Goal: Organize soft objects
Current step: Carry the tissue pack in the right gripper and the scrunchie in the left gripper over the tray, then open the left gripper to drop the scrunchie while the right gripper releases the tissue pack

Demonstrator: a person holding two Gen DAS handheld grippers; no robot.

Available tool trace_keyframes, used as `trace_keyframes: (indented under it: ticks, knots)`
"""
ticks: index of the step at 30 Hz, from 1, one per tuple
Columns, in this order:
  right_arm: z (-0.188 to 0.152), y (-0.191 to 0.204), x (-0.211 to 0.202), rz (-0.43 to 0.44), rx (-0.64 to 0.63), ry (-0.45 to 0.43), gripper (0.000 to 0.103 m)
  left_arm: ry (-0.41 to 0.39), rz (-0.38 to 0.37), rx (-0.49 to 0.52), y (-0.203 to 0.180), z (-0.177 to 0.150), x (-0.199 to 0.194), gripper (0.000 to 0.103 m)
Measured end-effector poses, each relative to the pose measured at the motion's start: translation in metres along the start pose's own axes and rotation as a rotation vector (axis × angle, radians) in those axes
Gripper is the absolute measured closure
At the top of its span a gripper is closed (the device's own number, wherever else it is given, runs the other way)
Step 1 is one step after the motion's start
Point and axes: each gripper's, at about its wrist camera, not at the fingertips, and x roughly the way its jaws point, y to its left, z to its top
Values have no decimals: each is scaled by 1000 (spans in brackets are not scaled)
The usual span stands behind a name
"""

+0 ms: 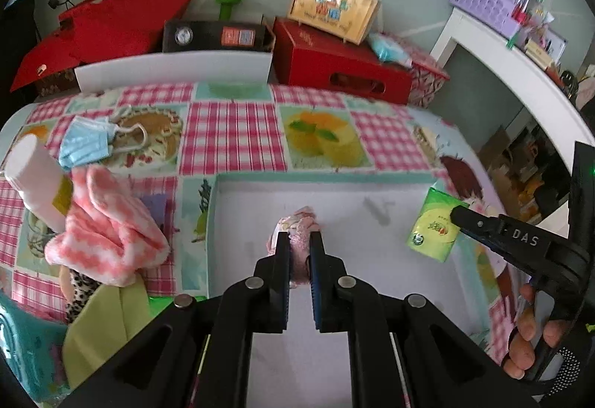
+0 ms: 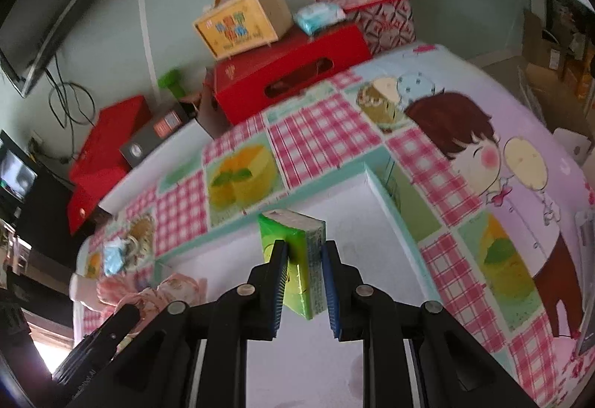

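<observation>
Soft objects are gripped by both tools above a white tray that lies on a patchwork tablecloth. A small pink, bundled cloth is clamped between the nearly closed jaws of the left gripper, and its tip pokes out beyond the pads over the tray's white floor. A green tissue pack is pinched by its broad faces between the blue pads of the right gripper, whose jaws are closed only as far as the pack's thickness allows. The pack is held upright, with its pale end toward the camera, over the tray near its far right corner. In the left wrist view the same pack is seen at the tray's right edge, caught by the black tip of the right gripper, and the fingers of a hand are wrapped around that tool's handle.

Left of the tray, a pink and white fleecy cloth is heaped on the tablecloth, with a white cylinder lying beside it and a blue face mask just beyond. A leopard-print piece and a yellow-green sheet are seen at the near left edge. Behind the table, red boxes, a tan box with a handle and a green dumbbell are stacked against the wall.
</observation>
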Motion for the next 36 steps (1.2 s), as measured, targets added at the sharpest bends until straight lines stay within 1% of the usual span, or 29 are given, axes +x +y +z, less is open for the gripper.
trace_keyframes:
  ticks: [3, 7, 10, 12, 16, 17, 18, 20, 21, 25, 28, 29, 31, 32, 33, 34, 35, 36]
  knots:
    - [-5, -3, 19, -15, 3, 55, 82, 19, 6, 3, 0, -3, 7, 94]
    - [-10, -5, 29, -39, 0, 85, 83, 34, 21, 13, -1, -5, 11, 91]
    - [-10, -6, 31, -56, -3, 91, 82, 42, 22, 16, -1, -6, 13, 84]
    - [-10, -6, 30, -62, 1, 93, 82, 41, 30, 22, -2, -6, 12, 78]
    - [-7, -4, 23, -69, -5, 79, 83, 25, 39, 30, -2, -4, 5, 71]
    - [-6, -2, 19, -68, -14, 67, 82, 17, 37, 31, -2, -3, 2, 65]
    - [-5, 0, 16, -68, -21, 58, 82, 5, 38, 31, -2, -2, -2, 56]
    - [-2, 6, 8, -70, -40, 35, 82, -10, 38, 26, -1, 0, -8, 46]
    - [-2, 9, 3, -70, -50, 21, 82, -22, 39, 23, 0, 1, -12, 43]
    - [-1, 20, -4, -66, -79, -2, 82, -61, 67, 19, 3, 5, -23, 41]
    - [-3, 27, 0, -74, -103, 15, 80, -80, 97, 1, 9, 7, -28, 41]
    - [-4, 28, 2, -75, -109, 22, 77, -86, 111, -4, 11, 8, -29, 41]
    - [-6, 31, 4, -80, -122, 27, 64, -101, 140, -9, 15, 9, -32, 41]
    - [-7, 33, 4, -82, -129, 23, 46, -107, 151, -9, 16, 9, -33, 41]
    - [-7, 35, 2, -86, -137, 13, 32, -117, 169, -11, 17, 10, -35, 40]
    - [-7, 37, 1, -87, -141, 3, 30, -128, 181, -12, 18, 10, -37, 39]
    - [-7, 39, -2, -88, -146, -11, 29, -138, 190, -12, 19, 10, -39, 31]
    - [-7, 40, -3, -87, -150, -19, 23, -152, 199, -11, 20, 10, -41, 22]
